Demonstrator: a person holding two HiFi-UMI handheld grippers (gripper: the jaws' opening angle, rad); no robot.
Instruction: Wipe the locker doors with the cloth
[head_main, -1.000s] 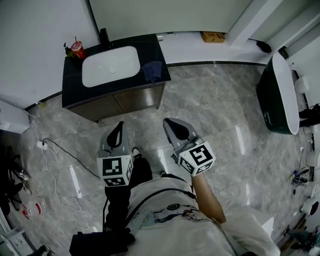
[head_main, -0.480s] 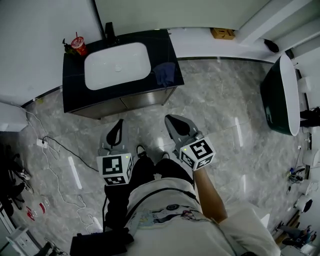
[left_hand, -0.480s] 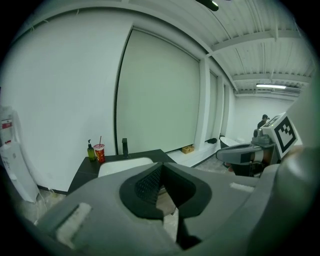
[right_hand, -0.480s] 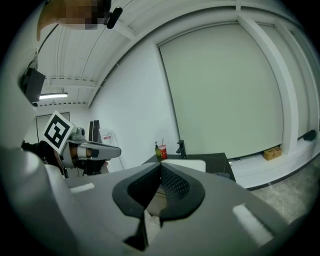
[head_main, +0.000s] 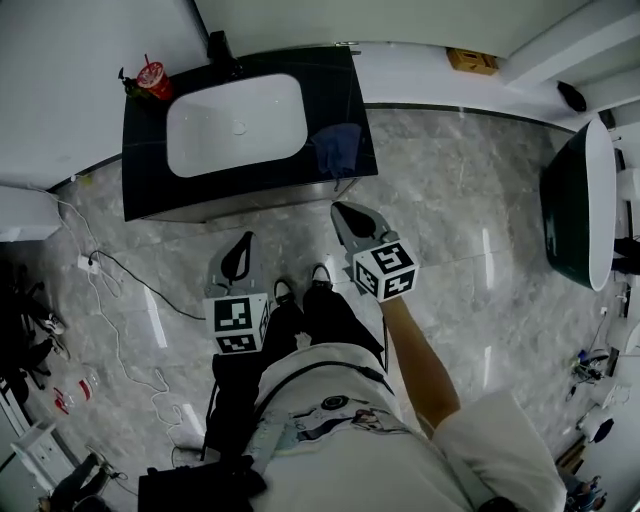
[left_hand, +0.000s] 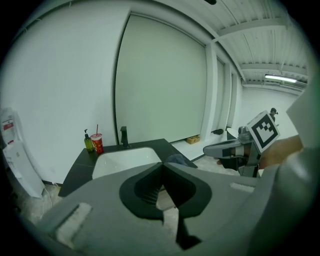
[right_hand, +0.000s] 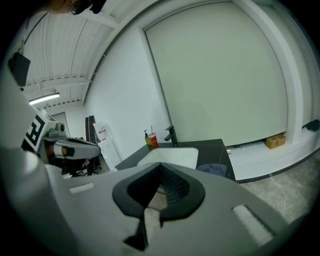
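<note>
The person's stepped closer to the vanity (head_main: 345, 80) in the last second, so the blue cloth (head_main: 335, 148) at its front right corner is nearly reachable, but the left gripper (head_main: 242, 242) and right gripper (head_main: 342, 210) are both clamped closed on nothing (no wiping yet).

The head view looks steeply down from above the person onto the marble floor (head_main: 450, 220). The black tabletop (head_main: 345, 100) and its white sink (head_main: 235, 125) lie at the top, and the left tongs (head_main: 243, 245) and right tongs (head_main: 345, 212) sit near the middle. The left gripper view sits close behind the left tongs, facing roughly level toward that tabletop, with the right tongs at its right edge. The right gripper view looks along its own tongs at the same sink from the right. All 3 views share tabletop, sink and red cup (head_main: 153, 78).
</note>
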